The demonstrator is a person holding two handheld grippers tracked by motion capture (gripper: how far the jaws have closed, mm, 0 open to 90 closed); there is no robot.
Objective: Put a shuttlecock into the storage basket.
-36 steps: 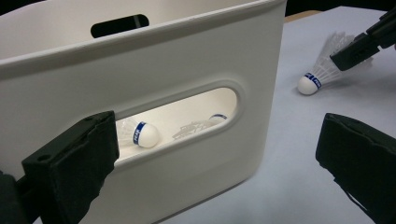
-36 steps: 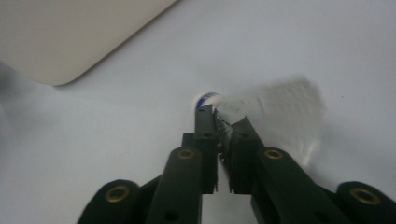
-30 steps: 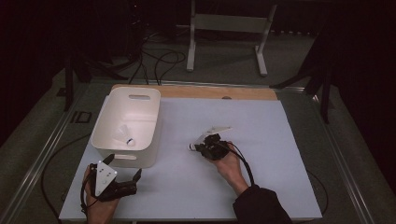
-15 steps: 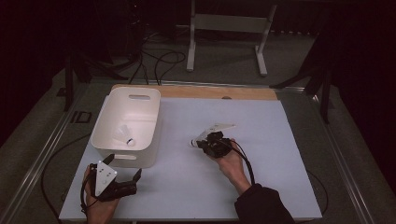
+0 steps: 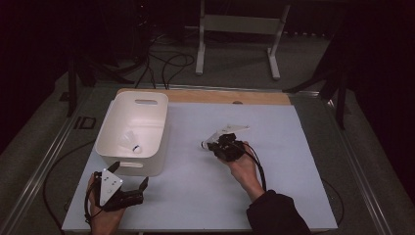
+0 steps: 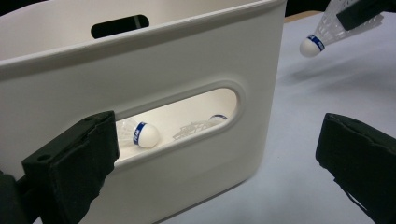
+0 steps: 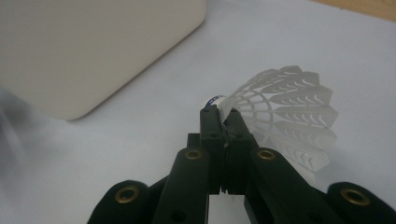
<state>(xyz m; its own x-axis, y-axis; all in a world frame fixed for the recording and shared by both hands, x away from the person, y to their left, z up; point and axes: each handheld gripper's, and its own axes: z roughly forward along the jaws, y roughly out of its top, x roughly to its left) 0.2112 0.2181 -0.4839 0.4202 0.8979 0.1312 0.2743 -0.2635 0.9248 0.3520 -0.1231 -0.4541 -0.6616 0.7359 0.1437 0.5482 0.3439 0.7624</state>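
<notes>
Right gripper view: tongs (image 7: 225,122) pinch shuttlecock (image 7: 285,112).

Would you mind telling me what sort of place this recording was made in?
Probably a lab or workshop set up for recording: a work table with a pale mat, loose cables on the carpeted floor, and a metal stand behind it in a dim room.

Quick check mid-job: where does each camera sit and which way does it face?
High view: above the near table edge, facing forward and down; both hands, left gripper, right gripper.
Left gripper view: on the left gripper, facing the bin side slot; its open jaws show.
Right gripper view: on the right gripper, along jaws shut on a shuttlecock.
Shared: that shuttlecock and the bin appear in all three.
</notes>
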